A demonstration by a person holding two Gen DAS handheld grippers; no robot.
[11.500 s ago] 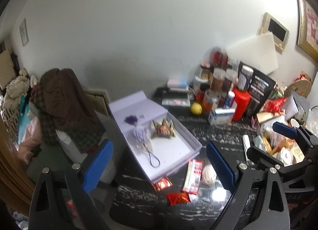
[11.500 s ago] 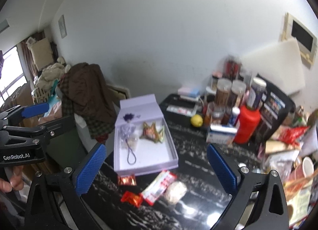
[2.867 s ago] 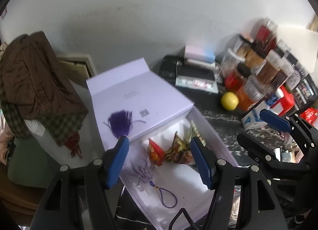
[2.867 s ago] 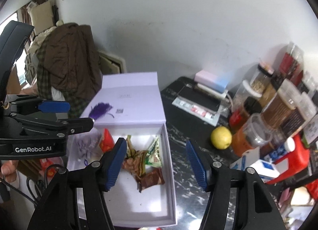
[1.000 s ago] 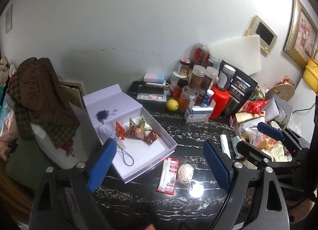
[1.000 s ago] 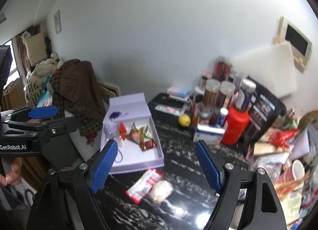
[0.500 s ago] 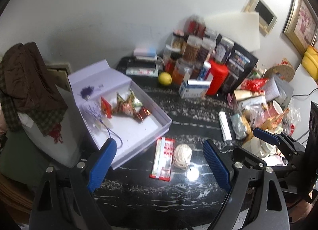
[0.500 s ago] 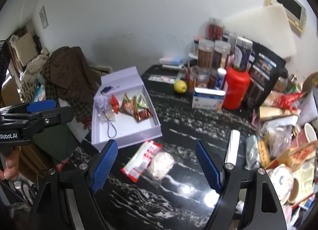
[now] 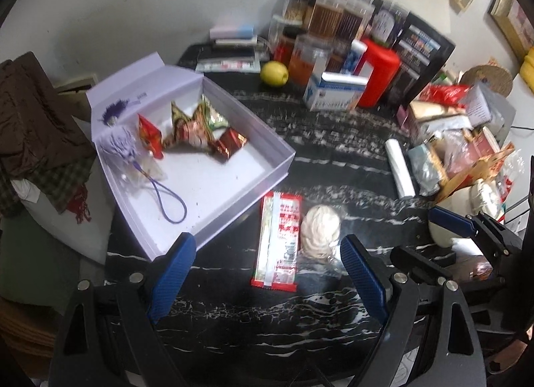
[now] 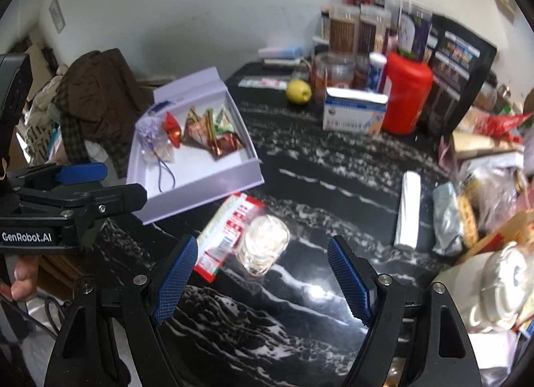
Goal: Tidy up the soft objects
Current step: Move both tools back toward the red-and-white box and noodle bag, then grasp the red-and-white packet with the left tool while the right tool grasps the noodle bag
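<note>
Two hand-held grippers hang over a black marbled table (image 9: pixel 333 160). The landmark is an open lilac box (image 9: pixel 213 183) holding foil snack packets (image 9: pixel 197 130) and a purple tasselled pouch (image 9: pixel 121 145). Just outside the box's near corner lie a flat red-and-white snack packet (image 9: pixel 278 240) and, touching its right edge, a pale round bun in clear wrap (image 9: pixel 320 231). The left gripper (image 9: pixel 267 276) and right gripper (image 10: pixel 262 281) both stand wide apart with nothing between the pads. Both items look light and squashy; the wrap is probably slippery. Judging by shape, the packet is best pinched across its narrow width, the bun gently at its sides
</note>
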